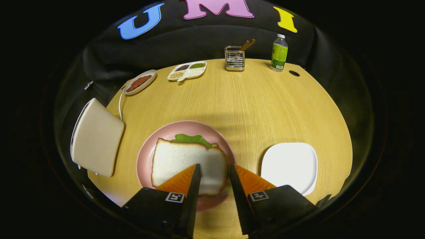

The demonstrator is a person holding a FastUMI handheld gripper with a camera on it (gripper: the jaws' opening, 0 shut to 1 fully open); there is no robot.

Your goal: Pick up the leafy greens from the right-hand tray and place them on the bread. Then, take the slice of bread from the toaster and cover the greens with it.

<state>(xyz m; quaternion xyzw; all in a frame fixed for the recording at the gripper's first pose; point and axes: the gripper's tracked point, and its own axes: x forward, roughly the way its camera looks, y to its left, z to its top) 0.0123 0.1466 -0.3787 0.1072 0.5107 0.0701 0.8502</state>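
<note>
My tool hangs with its fingers spread, nothing between them, poised over the near edge of the top bread slice. That slice lies on the pink plate, with the leafy greens peeking out at its far side. Risk as I judge it: the slice sits skewed, so if I nudge it with a fingertip it could slide off and uncover the greens. The white tray to the right is bare; the toaster is left. Bottle and rack stand far off on the tabletop.
</note>
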